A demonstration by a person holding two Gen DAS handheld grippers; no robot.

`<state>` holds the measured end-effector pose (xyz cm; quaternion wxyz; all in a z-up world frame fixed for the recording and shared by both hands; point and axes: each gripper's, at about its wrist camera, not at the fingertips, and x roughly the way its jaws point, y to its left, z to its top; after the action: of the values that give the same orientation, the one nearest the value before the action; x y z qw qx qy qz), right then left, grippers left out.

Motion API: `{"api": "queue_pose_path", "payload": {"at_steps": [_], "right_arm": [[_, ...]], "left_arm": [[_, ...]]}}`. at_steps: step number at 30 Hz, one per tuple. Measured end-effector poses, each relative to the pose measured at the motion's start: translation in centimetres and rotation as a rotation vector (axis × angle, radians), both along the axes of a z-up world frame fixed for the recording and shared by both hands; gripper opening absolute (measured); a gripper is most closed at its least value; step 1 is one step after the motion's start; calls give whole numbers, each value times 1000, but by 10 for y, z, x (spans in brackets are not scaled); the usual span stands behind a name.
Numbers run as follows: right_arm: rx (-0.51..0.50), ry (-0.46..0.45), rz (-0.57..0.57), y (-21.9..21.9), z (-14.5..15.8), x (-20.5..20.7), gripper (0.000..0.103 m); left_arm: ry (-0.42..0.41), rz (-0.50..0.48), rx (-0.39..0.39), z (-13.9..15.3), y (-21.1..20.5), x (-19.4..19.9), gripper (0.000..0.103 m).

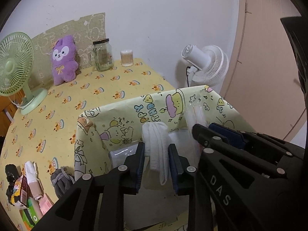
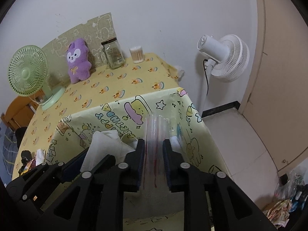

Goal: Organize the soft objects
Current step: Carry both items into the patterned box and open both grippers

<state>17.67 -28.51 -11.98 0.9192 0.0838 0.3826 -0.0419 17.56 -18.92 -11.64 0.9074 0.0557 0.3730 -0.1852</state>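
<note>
My left gripper (image 1: pixel 156 154) is shut on a folded white cloth (image 1: pixel 156 144) and holds it over the open yellow cartoon-print box (image 1: pixel 134 111). My right gripper (image 2: pixel 153 154) is shut on a clear plastic bag with red lines (image 2: pixel 155 134), held upright over the same box (image 2: pixel 119 111). The white cloth (image 2: pixel 104 146) and left gripper show at the left of the right wrist view. The right gripper's arm (image 1: pixel 231 150) crosses the right of the left wrist view. A purple plush bunny (image 1: pixel 63 61) leans against the back wall.
A green desk fan (image 1: pixel 15 65), a glass jar (image 1: pixel 102 55) and a cotton swab tub (image 1: pixel 127 57) stand on the yellow tablecloth. A pile of small items and a grey cloth (image 1: pixel 59 179) lies at front left. A white standing fan (image 2: pixel 223 57) is on the right.
</note>
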Motion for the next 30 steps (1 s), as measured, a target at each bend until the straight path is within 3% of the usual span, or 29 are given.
{"api": "queue_pose_path", "payload": {"at_steps": [3, 7, 8, 10, 11, 12, 13, 24, 30], "right_arm": [[-4, 12, 10, 0, 2, -2, 26], [21, -10, 41, 0, 7, -10, 41], [16, -21, 42, 1, 10, -13, 46], [-37, -51, 8, 5, 15, -20, 59], [-32, -64, 15, 6, 17, -22, 74], [-3, -75, 36, 6, 19, -24, 85], [6, -81, 36, 7, 21, -27, 87], [-19, -148, 24, 21, 46, -50, 102], [-39, -195, 36, 32, 65, -66, 103]], "left_arm": [[24, -18, 8, 1, -1, -1, 30], [19, -45, -11, 9, -2, -10, 50], [5, -23, 7, 11, -1, -12, 62], [-33, 20, 47, 15, 1, -17, 75], [-38, 8, 32, 17, 2, -19, 83], [-46, 3, 23, 20, 4, -23, 83], [-60, 8, 26, 23, 5, -26, 83], [-128, 18, 18, 48, 19, -46, 87], [-166, 29, -6, 64, 32, -57, 90]]}}
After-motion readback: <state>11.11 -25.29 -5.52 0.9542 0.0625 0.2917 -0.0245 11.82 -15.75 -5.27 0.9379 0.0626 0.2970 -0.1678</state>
